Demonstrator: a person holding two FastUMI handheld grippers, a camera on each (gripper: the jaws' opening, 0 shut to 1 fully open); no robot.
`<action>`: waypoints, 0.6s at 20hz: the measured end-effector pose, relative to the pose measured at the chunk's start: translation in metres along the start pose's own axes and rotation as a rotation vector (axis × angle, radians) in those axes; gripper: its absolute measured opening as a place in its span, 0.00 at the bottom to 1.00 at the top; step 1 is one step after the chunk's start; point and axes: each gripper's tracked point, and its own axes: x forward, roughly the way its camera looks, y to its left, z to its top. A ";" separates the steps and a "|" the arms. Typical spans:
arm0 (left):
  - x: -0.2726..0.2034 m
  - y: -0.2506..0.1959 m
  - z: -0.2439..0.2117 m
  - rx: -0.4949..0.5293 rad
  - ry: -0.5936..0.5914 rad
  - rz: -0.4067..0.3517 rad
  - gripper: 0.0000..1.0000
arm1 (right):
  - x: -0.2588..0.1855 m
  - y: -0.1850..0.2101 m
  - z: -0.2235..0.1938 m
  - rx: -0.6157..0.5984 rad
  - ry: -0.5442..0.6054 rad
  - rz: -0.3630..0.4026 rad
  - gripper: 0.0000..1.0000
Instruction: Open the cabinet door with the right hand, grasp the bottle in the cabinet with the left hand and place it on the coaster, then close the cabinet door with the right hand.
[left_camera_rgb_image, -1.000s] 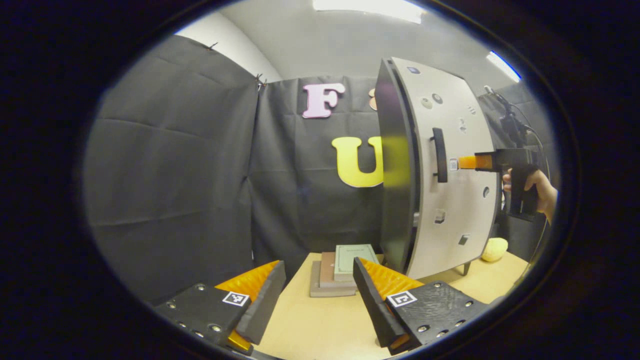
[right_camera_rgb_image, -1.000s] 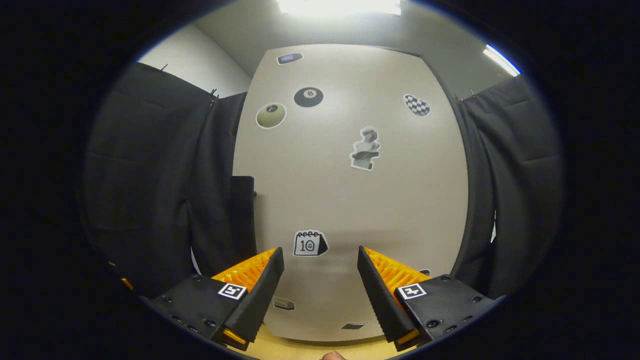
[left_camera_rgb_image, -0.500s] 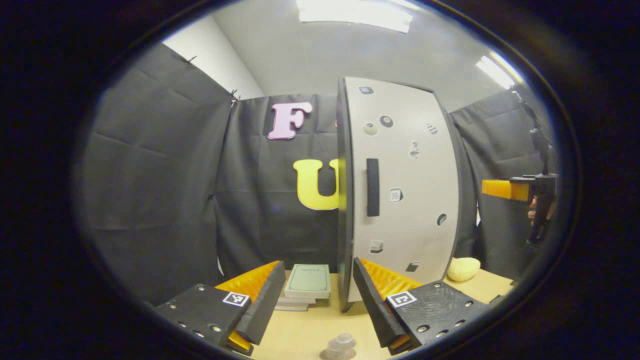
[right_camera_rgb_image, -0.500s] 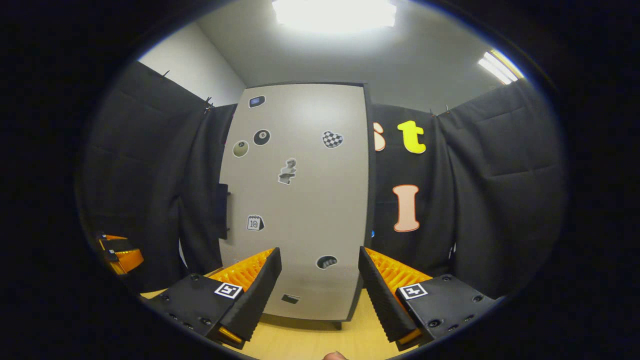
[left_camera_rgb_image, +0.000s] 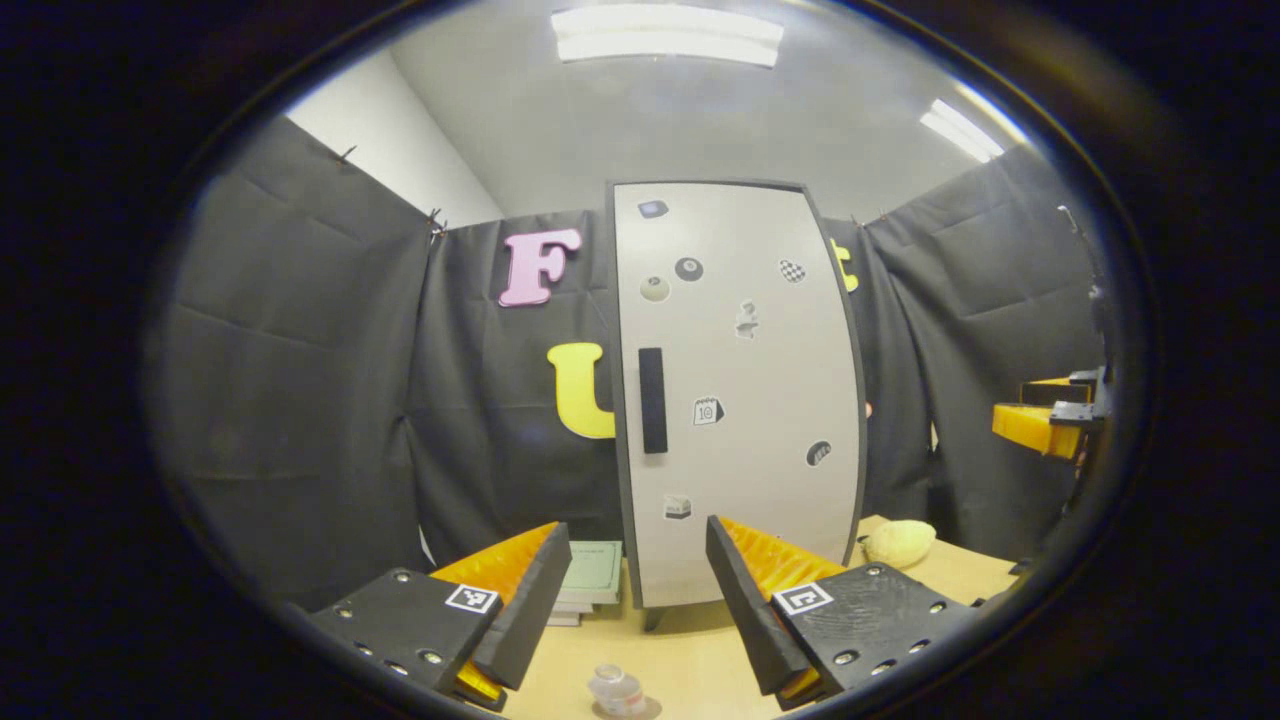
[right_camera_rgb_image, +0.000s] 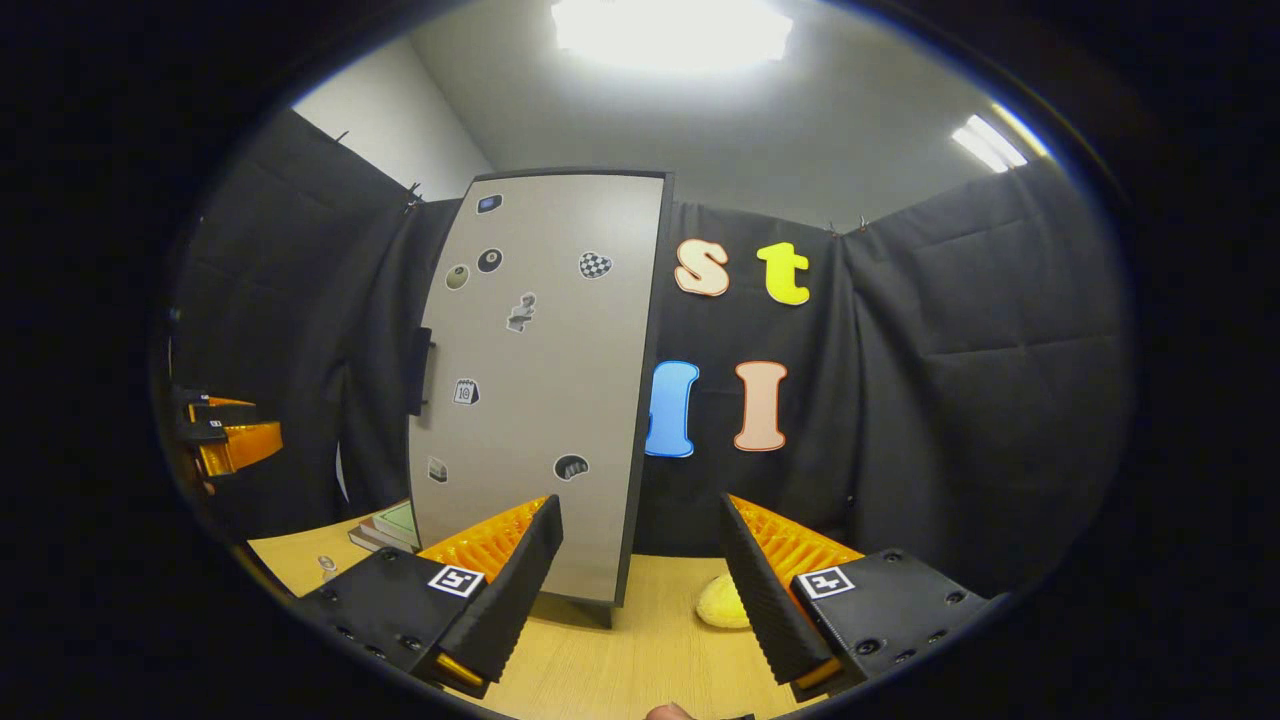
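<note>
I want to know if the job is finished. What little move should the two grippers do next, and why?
Probably just lower both and stop. The cabinet door looks shut, the bottle stands on the table in front of it, and the left gripper and right gripper are open, holding nothing.

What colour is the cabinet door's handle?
Black: the vertical bar handle, clearest in the left gripper view.
</note>
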 end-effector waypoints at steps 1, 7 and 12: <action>-0.001 -0.001 0.001 0.003 0.000 -0.006 0.82 | -0.004 0.000 -0.002 0.003 0.002 -0.004 0.98; -0.004 0.015 0.009 0.025 -0.011 -0.017 0.84 | -0.016 0.016 0.004 0.029 -0.024 -0.032 0.98; -0.002 0.034 0.002 0.021 0.000 -0.027 0.82 | -0.014 0.034 0.009 0.054 -0.033 -0.045 0.98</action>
